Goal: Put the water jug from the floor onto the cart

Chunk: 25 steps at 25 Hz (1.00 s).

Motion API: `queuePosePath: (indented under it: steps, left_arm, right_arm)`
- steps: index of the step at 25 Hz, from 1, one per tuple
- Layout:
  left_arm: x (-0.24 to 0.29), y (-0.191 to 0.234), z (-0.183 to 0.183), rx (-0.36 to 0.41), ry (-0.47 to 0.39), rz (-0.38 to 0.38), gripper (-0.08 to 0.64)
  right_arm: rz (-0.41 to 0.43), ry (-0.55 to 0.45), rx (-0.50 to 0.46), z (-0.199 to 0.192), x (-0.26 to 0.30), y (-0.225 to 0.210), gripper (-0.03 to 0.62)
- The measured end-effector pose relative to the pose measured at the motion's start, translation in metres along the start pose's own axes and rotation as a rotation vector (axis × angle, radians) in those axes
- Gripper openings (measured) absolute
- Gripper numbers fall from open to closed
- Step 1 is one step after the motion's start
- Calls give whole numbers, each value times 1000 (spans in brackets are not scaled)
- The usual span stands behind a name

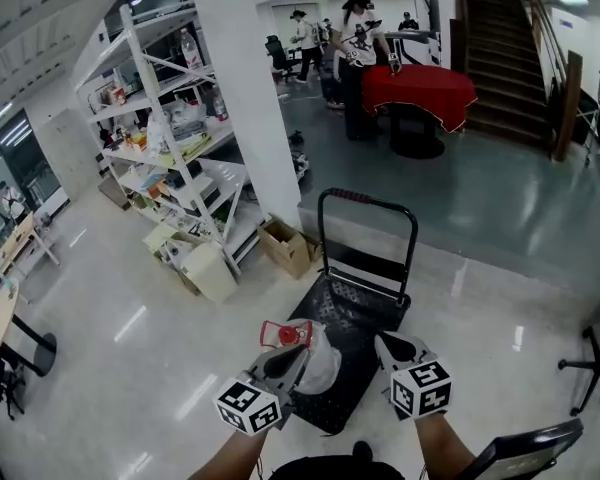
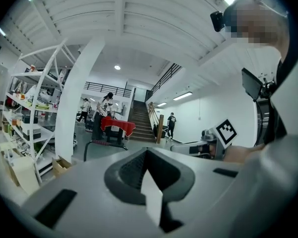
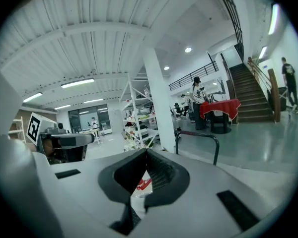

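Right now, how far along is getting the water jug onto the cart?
Done: the water jug shows over the cart's near end. In hand: left gripper is shut by its red handle, right gripper shut beside it. Left: settle it on the deck and let go.

Head camera sits high and looks steeply down past both arms at the cart [image 1: 365, 308] and the floor. One camera rides the left gripper [image 1: 298, 356], another the right gripper [image 1: 385, 342]. Each sits low, hugging its jaws and facing level. All three catch the cart, the red desk [image 1: 420, 86] and the staircase [image 1: 500, 38].
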State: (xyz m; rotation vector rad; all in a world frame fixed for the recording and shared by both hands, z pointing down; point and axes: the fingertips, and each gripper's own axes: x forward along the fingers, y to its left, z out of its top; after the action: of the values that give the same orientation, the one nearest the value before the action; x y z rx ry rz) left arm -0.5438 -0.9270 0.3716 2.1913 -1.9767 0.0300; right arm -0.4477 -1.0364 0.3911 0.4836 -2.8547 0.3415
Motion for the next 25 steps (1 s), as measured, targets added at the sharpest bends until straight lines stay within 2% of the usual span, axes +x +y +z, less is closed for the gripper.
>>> queuePosePath:
  steps: [5, 9, 13, 16, 21, 25]
  left_arm:
    - [-39, -25, 1, 24, -30, -58, -9]
    - [-86, -47, -15, 0, -79, -116, -9]
    - [-129, -62, -37, -47, -123, -173, -9]
    - [-152, -93, -55, -83, -92, -233, -9]
    - [-182, -159, -54, -72, -70, -288, -9]
    - [-209, -221, -59, -44, -68, -298, -9]
  right_arm:
    - [-77, -42, -66, 3, -44, 36, 2]
    - [-156, 23, -157, -34, -81, 85, 3]
    - [-197, 37, -139, -62, -111, 130, 3]
    - [-236, 52, -151, -80, -145, 158, 3]
    - [-256, 3, -109, -94, -228, 200, 3]
    - [-330, -29, -87, -124, -304, 215, 3]
